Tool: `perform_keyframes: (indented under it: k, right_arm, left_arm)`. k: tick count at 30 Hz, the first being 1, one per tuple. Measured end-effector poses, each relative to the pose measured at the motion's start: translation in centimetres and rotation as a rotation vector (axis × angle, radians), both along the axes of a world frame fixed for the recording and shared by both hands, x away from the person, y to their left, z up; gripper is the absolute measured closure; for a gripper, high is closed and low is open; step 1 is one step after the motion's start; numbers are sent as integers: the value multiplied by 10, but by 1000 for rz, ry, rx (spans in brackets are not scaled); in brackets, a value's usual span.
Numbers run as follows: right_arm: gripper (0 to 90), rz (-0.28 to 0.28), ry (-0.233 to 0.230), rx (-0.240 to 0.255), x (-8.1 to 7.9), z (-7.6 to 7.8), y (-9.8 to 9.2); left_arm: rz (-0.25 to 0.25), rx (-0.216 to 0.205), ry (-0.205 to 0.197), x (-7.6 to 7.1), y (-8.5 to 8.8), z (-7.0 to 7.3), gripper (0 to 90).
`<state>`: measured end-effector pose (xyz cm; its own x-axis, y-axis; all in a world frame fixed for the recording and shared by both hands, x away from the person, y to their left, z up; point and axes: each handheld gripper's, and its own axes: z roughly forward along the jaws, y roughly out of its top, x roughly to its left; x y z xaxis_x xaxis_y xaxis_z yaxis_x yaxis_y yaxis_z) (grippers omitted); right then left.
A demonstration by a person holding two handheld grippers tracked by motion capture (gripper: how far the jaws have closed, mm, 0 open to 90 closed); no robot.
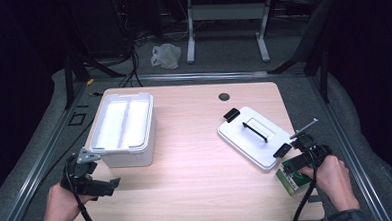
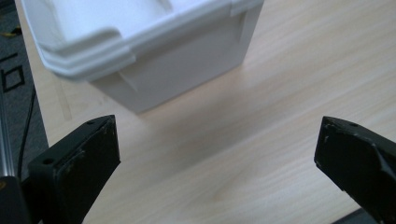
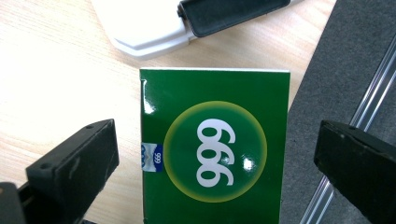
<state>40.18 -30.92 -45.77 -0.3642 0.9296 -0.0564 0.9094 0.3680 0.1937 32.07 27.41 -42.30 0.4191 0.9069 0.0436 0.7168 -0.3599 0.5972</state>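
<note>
The right gripper (image 3: 217, 154) hangs above the green box (image 3: 212, 149) at the table's (image 1: 196, 155) near right edge, jaws spread wide, clear of its sides. The left gripper (image 2: 217, 154), jaws wide and empty, points at bare wood beside the white tub (image 2: 140, 51).

One white bin (image 1: 124, 129); one white lid (image 1: 253, 136); one green box (image 3: 212, 149); two tools: left (image 1: 94, 184), right (image 1: 300, 158).

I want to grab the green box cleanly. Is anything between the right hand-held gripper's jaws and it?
Nothing visible. The right hand-held gripper stands open with the green box between its jaws; the white lid lies beyond the box.
</note>
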Motion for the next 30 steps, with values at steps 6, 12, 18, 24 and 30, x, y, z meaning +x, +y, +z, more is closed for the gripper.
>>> perform_keyframes:
  k: [6,12,18,24,30]
  right_arm:
    - [0,10,-15,2,-1,4,3]
    - [0,16,-26,-2,-2,9,6]
    - [0,16,-30,-1,-1,11,5]
    - [7,17,-36,4,-2,13,5]
    - [16,26,-35,6,-3,14,8]
  left_arm:
    - [-9,30,3,35,-5,29,0]
    - [24,38,41,81,-7,47,1]
    - [88,22,136,129,-12,47,0]
    - [157,56,222,169,-19,36,61]
    - [208,42,288,196,-23,23,265]
